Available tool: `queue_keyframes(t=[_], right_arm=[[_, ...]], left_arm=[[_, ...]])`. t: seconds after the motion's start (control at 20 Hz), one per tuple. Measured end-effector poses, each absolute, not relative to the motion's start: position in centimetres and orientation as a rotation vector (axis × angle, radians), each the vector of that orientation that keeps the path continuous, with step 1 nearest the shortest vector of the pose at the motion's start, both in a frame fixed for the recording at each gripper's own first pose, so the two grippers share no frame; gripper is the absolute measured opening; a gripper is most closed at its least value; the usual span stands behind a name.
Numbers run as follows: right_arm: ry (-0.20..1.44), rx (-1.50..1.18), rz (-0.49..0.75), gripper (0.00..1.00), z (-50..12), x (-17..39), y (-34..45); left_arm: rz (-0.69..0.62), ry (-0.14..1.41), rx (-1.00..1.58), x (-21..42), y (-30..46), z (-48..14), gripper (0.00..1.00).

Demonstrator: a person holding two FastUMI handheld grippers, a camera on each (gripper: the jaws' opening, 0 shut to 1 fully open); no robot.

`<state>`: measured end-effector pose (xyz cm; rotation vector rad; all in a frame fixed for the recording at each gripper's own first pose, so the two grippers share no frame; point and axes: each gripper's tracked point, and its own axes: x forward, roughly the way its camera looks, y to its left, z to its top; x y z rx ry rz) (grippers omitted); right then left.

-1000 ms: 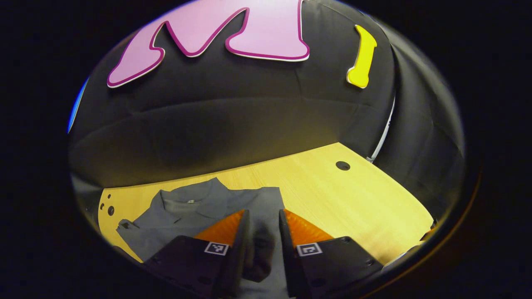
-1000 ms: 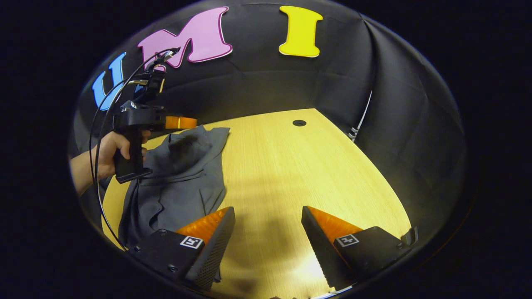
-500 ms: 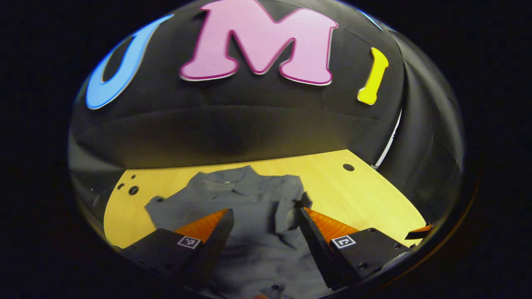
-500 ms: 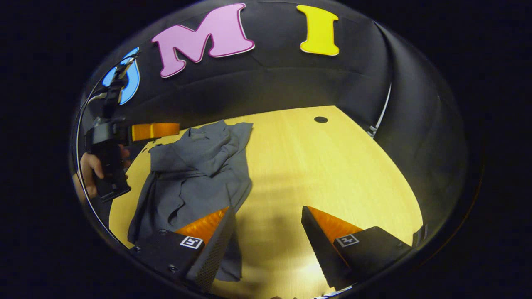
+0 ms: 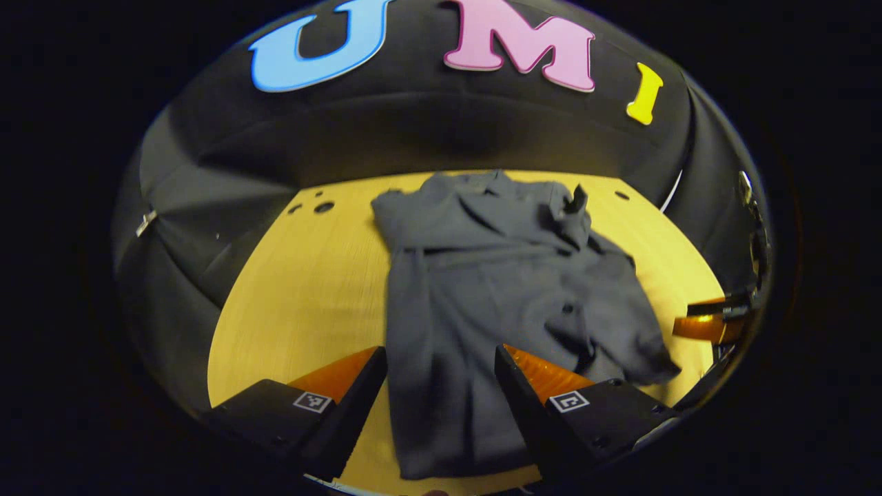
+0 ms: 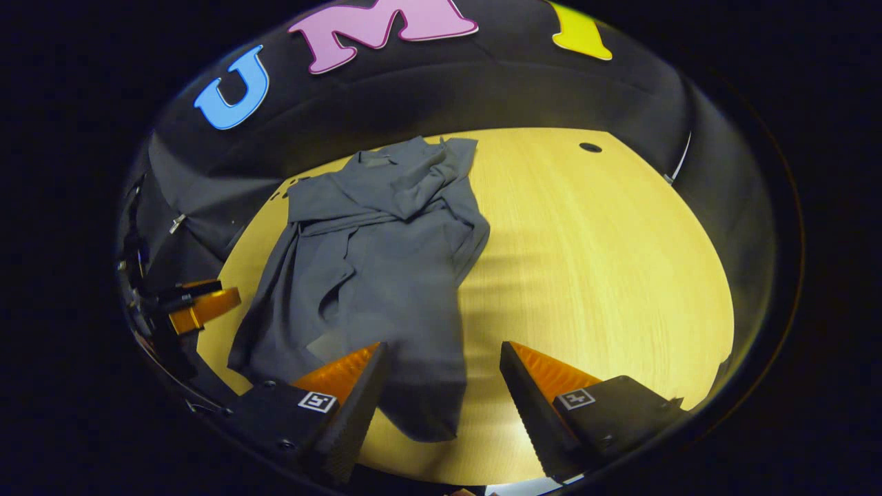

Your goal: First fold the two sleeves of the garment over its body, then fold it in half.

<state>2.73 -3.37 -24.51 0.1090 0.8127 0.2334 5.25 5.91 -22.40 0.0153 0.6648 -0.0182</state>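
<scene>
**Both grippers free above a shirt with its sleeves in**

The left gripper [image 5: 439, 386] hangs with its fingers spread wide and nothing between them, over the near hem of the shirt [image 5: 482, 289]. The right gripper [image 6: 441, 386] is likewise parted and empty, poised just above the shirt's near right corner [image 6: 427, 420]. From each one the other shows low at the side: the right gripper's tip at the right edge in the left gripper view [image 5: 710, 324], the left's at the left edge in the right gripper view [image 6: 200, 306].

The shirt lies lengthwise on the table [image 6: 592, 262], collar at the far end [image 5: 493, 182], hem toward the grippers. Both sleeves look folded in over the body, the right one bunched and a bit rumpled near the collar [image 6: 420, 186], so I judge the sleeve stage done and the halving fold not yet begun. Standing open at the near end makes sense for that: from here each could take a hem corner and carry it up toward the collar.

No containers are about; the table bears only the shirt and has a few round holes near its far edge [image 6: 590, 147].
</scene>
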Motion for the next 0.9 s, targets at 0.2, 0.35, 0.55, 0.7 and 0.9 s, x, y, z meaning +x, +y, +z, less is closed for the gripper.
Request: queue_keyframes(t=[0.2, 0.35, 0.55, 0.7, 0.9], right_arm=[[0.864, 0.085, 0.229, 1.0, -26.8, 1.5, -2.6], [0.895, 0.07, 0.218, 1.0, -28.4, 0.7, -2.3], [0.921, 0.066, 0.202, 1.0, -29.8, 0.2, -1.9], [0.927, 0.055, 0.192, 1.0, -30.2, 0.4, -1.7], [0.943, -0.036, 0.161, 0.96, -30.9, 0.2, -1.8]], left_arm=[[-0.013, 0.74, -0.005, 1.0, 7.1, -25.6, 0.99], [-0.014, 0.772, -0.022, 0.3, 7.0, -27.0, 0.99], [-0.028, 0.812, -0.031, -0.6, 6.6, -29.3, 0.99], [-0.031, 0.838, -0.025, -0.5, 6.3, -30.4, 0.99], [-0.038, 0.854, -0.018, -0.5, 5.9, -30.7, 1.0]])
